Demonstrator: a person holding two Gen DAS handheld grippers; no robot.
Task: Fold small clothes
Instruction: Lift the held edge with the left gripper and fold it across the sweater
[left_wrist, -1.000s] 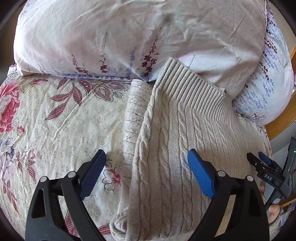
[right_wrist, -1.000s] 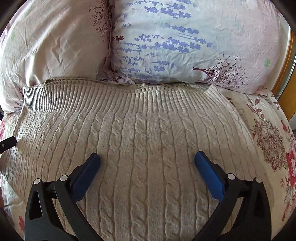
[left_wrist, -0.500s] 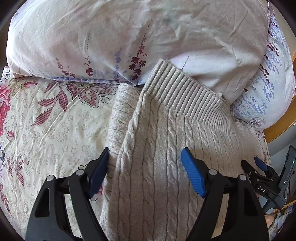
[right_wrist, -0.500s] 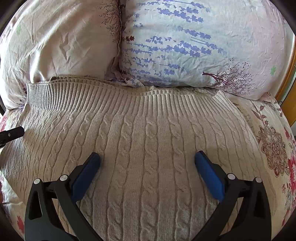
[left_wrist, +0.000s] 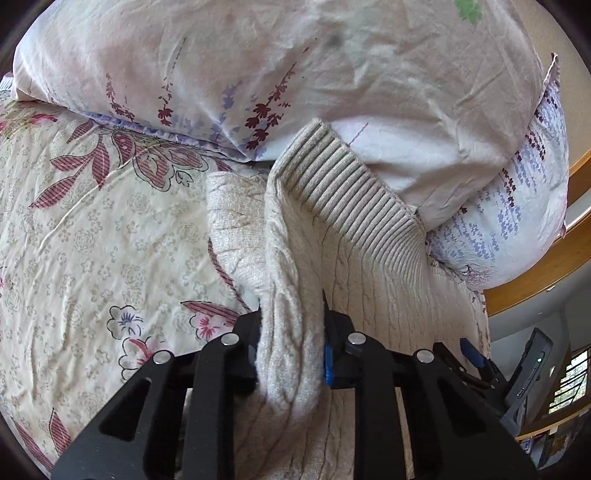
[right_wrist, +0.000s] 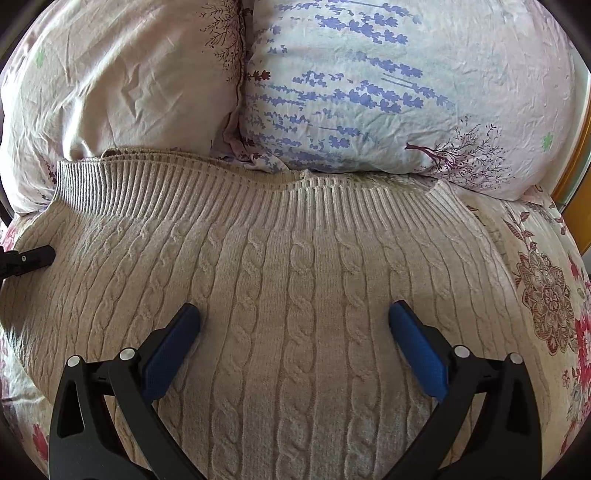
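While the left gripper (left_wrist: 291, 332) has just closed, pinching the sweater's (right_wrist: 295, 295) side edge (a bunched ridge), the right gripper (right_wrist: 294, 332) hovers mid-sweater, jaws wide. Pillows (right_wrist: 369, 92) line the bed's (left_wrist: 92, 240) head edge.

**Left gripper clamped, right gripper spread**

The left black two-finger gripper with blue pads (left_wrist: 291, 343) points steeply downward, and its jaws have just been closing: they now pinch a raised fold of the beige cable-knit sweater (left_wrist: 288, 332) between them, the fabric bunched between the fingers. The right black two-finger gripper with blue pads (right_wrist: 293, 343) also tilts downward, its jaws spread wide with nothing gripped; its blue pads (right_wrist: 417, 354) sit low over the sweater's flat middle.
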